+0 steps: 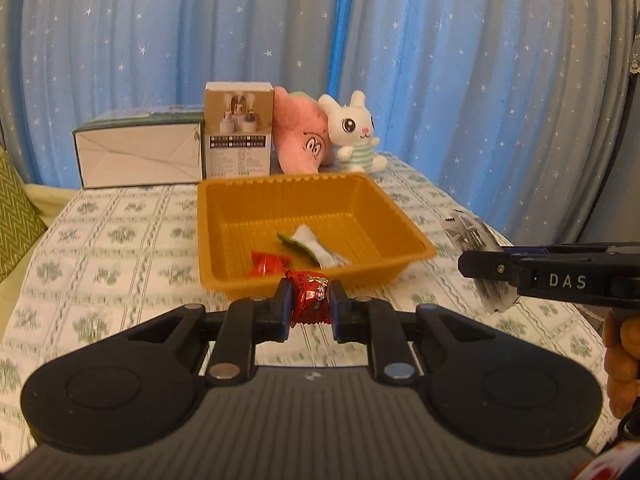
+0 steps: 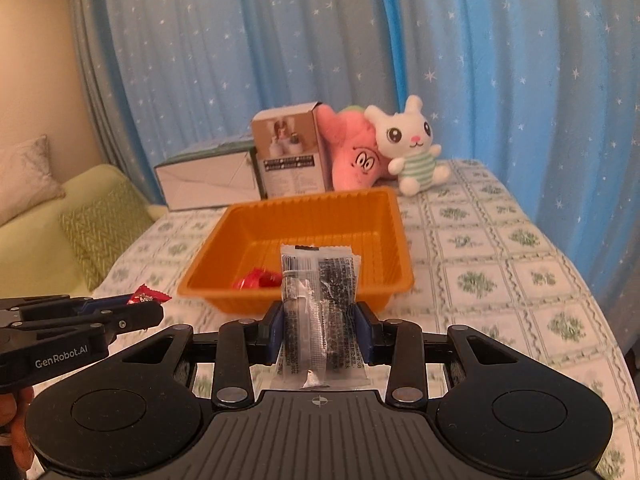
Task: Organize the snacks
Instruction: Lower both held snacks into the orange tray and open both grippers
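Two loads up: our left gripper (image 1: 311, 305) pinches a red candy (image 1: 311, 297), our right gripper (image 2: 320, 330) clamps a clear packet (image 2: 320, 312); carry both past the tray's (image 1: 224, 216) near rim, then release low.

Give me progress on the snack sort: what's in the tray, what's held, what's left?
Done: a red candy and a white-and-green packet lie in the orange tray. In hand: the left gripper is shut on a second red candy, and the right gripper is shut on a clear packet, both short of the tray. Left: drop both in. No other loose snacks show on the tablecloth.
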Motion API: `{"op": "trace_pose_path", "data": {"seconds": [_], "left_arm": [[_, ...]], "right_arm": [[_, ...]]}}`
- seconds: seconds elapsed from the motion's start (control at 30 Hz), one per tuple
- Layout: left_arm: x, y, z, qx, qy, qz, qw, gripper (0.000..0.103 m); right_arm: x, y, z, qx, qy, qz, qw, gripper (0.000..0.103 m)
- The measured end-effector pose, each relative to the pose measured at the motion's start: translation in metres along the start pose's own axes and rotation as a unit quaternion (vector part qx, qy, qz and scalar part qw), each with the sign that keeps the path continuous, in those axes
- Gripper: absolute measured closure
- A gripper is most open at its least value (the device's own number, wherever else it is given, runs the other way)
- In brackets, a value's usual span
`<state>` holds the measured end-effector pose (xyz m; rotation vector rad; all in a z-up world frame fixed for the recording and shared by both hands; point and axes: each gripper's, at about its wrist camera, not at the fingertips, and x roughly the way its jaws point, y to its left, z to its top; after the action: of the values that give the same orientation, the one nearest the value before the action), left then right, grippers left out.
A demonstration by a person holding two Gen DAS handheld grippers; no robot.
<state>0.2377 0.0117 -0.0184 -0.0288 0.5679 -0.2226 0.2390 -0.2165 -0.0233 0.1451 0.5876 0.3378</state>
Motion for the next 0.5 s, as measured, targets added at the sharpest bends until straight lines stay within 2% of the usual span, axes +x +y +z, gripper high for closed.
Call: {"op": "trace_pose_path", "data": {"seconds": [0.17,0.5], "left_arm": [[0.034,0.013,0.022,0.002,-0.009,0.004,1.0,0.086],[0.09,0.04,0.037,-0.019,0.0,0.01,0.9998,0.086]], "right_arm": [[0.032,-0.003,0.02,0.004,-0.004,-0.004,1.0,0.066],[0.089,-0.006,0.05,0.007,-0.004,-0.015,1.0,0.066]]}}
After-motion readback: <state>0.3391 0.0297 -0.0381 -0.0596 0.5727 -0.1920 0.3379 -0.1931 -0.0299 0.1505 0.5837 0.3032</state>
